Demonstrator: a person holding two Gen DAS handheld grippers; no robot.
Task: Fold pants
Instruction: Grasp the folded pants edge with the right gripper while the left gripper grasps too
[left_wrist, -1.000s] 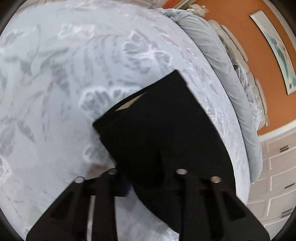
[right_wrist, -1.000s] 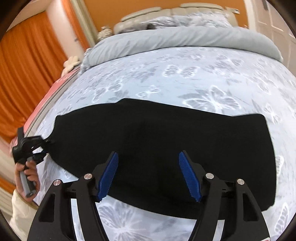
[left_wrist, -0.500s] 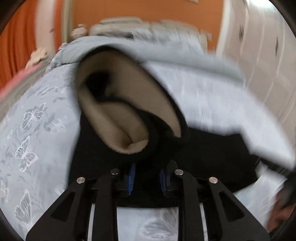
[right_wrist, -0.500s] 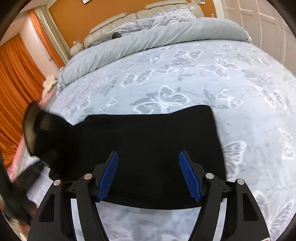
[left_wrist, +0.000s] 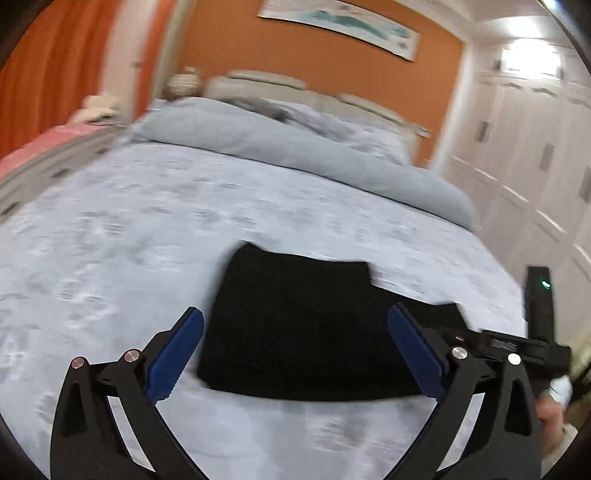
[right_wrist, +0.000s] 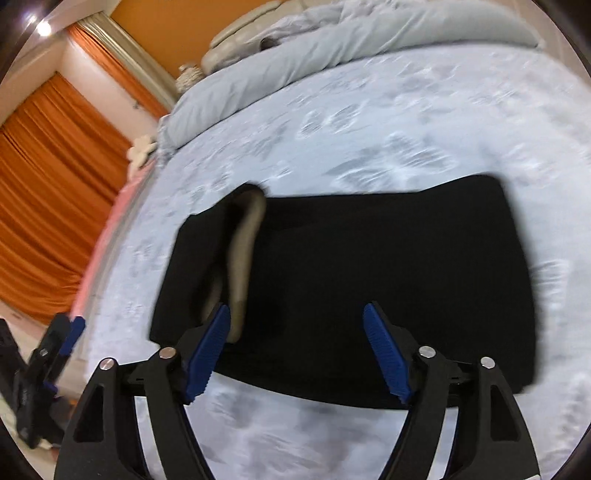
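Observation:
The black pants (left_wrist: 306, 325) lie folded over on the butterfly-print bedspread (left_wrist: 129, 240). In the right wrist view the pants (right_wrist: 369, 266) show a strip of beige lining (right_wrist: 243, 258) turned up at their left end. My left gripper (left_wrist: 295, 350) is open and empty, just above the near edge of the pants. My right gripper (right_wrist: 295, 354) is open and empty over the near edge too. The left gripper also shows at the far left of the right wrist view (right_wrist: 55, 350), off the bed's edge.
A rolled grey duvet (left_wrist: 295, 155) and the headboard (left_wrist: 295, 88) lie at the far end of the bed. White wardrobe doors (left_wrist: 535, 166) stand on the right, orange curtains (right_wrist: 48, 184) on the left. The other hand-held gripper's handle (left_wrist: 539, 306) shows at the right.
My left gripper carried the pants' end over onto the rest, let go and opened, then drew back. The pants are now shorter, folded over. My right gripper stayed open.

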